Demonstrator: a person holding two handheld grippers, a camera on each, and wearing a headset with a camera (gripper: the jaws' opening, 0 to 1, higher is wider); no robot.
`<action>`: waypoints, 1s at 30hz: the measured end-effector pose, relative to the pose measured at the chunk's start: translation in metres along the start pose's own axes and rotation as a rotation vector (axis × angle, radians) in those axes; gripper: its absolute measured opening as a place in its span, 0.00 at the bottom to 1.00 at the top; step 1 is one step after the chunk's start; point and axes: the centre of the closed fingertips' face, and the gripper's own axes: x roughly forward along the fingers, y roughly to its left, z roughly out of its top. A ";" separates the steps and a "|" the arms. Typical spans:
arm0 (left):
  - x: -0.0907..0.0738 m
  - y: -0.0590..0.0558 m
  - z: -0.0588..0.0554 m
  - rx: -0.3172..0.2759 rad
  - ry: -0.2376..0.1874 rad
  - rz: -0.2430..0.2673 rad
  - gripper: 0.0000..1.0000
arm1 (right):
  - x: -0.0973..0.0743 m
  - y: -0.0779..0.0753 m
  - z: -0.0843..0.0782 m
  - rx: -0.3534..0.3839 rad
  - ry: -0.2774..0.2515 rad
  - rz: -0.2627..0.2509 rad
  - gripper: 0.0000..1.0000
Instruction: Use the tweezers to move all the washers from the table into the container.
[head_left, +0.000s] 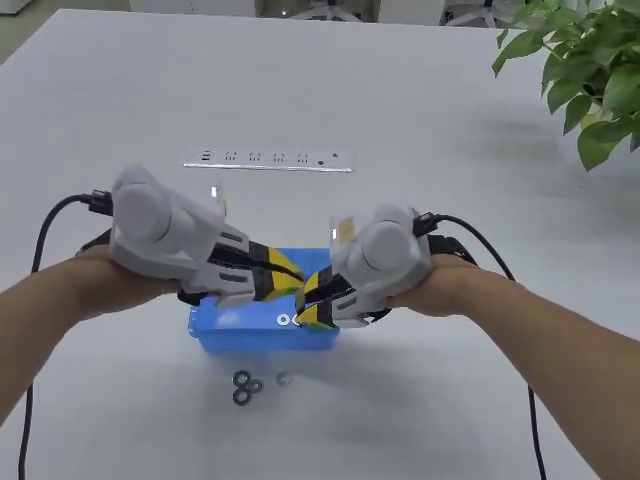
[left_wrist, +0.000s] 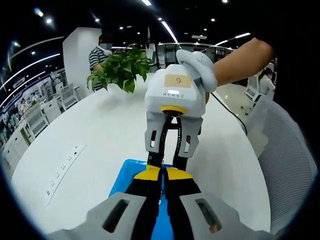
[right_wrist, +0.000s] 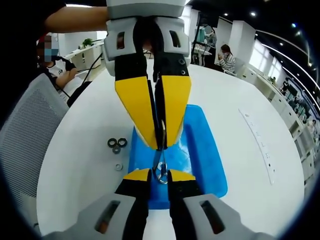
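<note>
The shallow blue plastic container (head_left: 228, 336) looks smooth and glossy, catching the light. The broad white surface (head_left: 400, 120) is matt. Small ring-shaped metal washers (head_left: 243, 385) look dull grey; thin silvery metal tweezers (right_wrist: 161, 155) gleam.

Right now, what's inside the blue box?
A washer at the tweezers' tip, and the blue box's bare floor around it. In the head view, the left gripper and right gripper cover most of the inside, so more washers could be hidden.
</note>
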 end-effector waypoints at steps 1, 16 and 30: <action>-0.001 0.000 0.001 -0.001 -0.001 0.000 0.06 | -0.001 0.000 0.000 0.001 -0.001 -0.002 0.15; -0.012 0.002 0.013 -0.002 -0.019 0.024 0.05 | -0.017 -0.003 0.004 0.033 -0.012 -0.051 0.24; -0.025 -0.006 0.023 0.012 -0.007 0.026 0.06 | -0.042 0.005 0.005 0.122 -0.048 -0.085 0.37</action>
